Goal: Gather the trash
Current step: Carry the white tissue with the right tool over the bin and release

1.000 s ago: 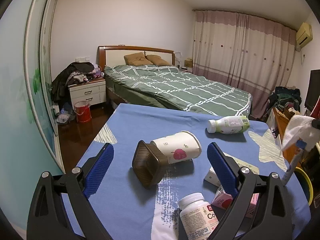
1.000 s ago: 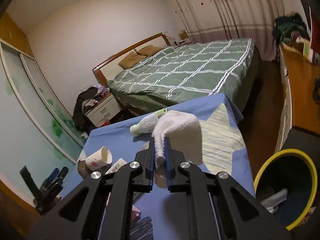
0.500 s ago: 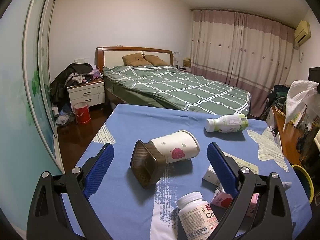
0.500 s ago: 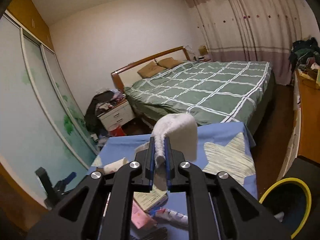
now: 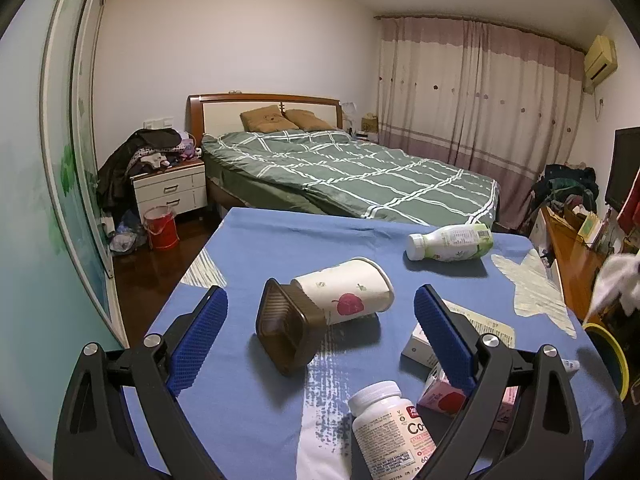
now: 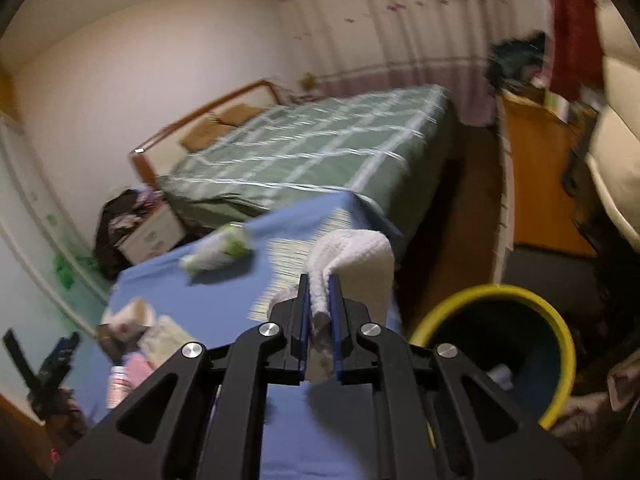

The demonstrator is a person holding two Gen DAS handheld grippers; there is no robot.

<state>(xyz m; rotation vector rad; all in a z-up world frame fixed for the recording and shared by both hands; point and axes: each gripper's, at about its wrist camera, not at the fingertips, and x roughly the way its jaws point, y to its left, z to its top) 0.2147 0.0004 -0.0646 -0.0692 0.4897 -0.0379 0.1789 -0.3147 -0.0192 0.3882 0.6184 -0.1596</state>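
Observation:
My right gripper [image 6: 319,286] is shut on a white cloth [image 6: 356,258] and holds it in the air, just left of a yellow-rimmed bin [image 6: 516,340]. The cloth also shows at the right edge of the left wrist view [image 5: 618,280]. My left gripper [image 5: 320,320] is open and empty above the blue table [image 5: 260,240]. Between its fingers lie a paper cup [image 5: 348,296] on its side and a brown plastic tub [image 5: 284,336]. A green-white bottle [image 5: 450,242] lies farther back. A white pill bottle [image 5: 392,424] lies close in front.
A white box [image 5: 420,346], a paper leaflet [image 5: 486,322] and a pink carton [image 5: 444,394] lie at the table's right. The bin rim shows in the left wrist view [image 5: 608,352]. A bed [image 5: 360,176] stands behind the table, a wooden cabinet [image 6: 540,168] to the right.
My right gripper has swung right and downward with the cloth, so the yellow bin now sits close beside it. The left gripper has hardly moved.

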